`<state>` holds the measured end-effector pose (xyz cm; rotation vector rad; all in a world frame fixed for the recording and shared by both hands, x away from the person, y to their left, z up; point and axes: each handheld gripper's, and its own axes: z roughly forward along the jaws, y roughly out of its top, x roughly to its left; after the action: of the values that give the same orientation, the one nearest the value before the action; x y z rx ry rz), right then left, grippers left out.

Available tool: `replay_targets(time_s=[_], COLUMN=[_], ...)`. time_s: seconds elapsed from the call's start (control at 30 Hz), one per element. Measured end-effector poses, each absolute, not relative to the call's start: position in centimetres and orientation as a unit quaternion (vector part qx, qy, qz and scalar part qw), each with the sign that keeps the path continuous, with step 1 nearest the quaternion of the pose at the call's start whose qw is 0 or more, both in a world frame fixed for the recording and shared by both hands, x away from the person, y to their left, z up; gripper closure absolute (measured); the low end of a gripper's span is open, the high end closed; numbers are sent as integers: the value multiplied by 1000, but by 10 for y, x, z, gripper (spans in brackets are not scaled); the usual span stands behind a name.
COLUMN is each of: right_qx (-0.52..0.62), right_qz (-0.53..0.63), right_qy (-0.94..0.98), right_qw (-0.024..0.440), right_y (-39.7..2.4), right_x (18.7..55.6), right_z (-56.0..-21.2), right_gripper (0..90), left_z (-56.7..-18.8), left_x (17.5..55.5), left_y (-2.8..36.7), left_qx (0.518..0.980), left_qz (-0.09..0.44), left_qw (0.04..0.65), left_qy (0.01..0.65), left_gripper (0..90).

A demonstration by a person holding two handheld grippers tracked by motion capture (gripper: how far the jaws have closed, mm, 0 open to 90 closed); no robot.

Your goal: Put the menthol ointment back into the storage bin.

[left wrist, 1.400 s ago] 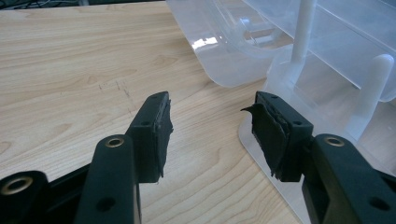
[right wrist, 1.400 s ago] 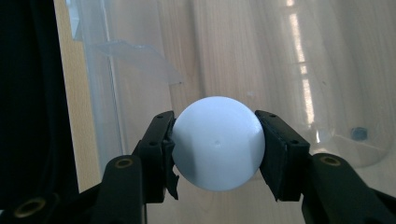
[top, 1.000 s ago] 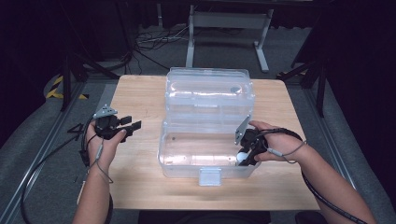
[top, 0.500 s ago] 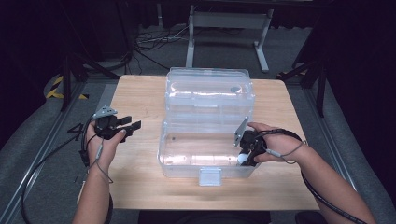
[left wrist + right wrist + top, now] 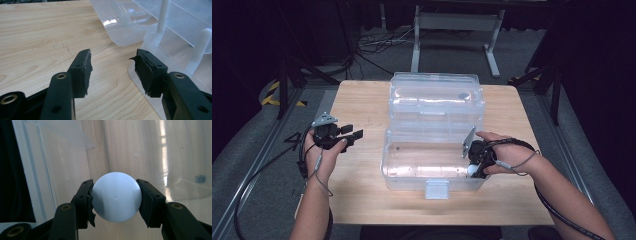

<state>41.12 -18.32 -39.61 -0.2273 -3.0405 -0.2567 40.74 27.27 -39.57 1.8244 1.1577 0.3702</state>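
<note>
In the high view a clear plastic box [image 5: 434,150] stands open in the middle of the wooden table [image 5: 362,200], its lid [image 5: 435,97] folded back on the far side. The right claw [image 5: 473,167] reaches into the near right corner of the box, over its right wall, with a white ball [image 5: 472,169] just visible at its tip. The left claw [image 5: 357,136] is held above the table well left of the box, pointing right toward it. In the left gripper view the left claw [image 5: 112,67] has its jaws apart with only bare table between them; the box [image 5: 160,32] lies just beyond to the right, untouched. In the right gripper view the right claw [image 5: 115,196] is clamped on the ball [image 5: 116,196], both pads pressed against its sides, inside the box above its clear floor [image 5: 150,152].
</note>
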Motion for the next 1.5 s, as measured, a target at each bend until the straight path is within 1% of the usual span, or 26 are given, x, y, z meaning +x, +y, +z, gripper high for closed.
replay_targets(time_s=[0.63, 0.73, 1.0, 1.5], right_qx=[-81, -83, -86, -95], right_qz=[-67, -75, -87, -143], right_qy=[-993, -993, -991, -984], right_qw=[47, 46, 45, 44], right_y=[-182, -183, -186, -195], right_x=[413, 413, 413, 413], right_z=[-397, -397, -396, -379], right_gripper=[497, 464, 445, 459], left_z=[-397, -397, -397, -396], left_x=[408, 408, 408, 407], left_y=[273, 273, 273, 272], left_qx=[741, 741, 741, 741], left_qz=[145, 145, 145, 147], left_qw=[455, 456, 456, 457], left_qy=[472, 472, 472, 469], left_gripper=[476, 476, 476, 476])
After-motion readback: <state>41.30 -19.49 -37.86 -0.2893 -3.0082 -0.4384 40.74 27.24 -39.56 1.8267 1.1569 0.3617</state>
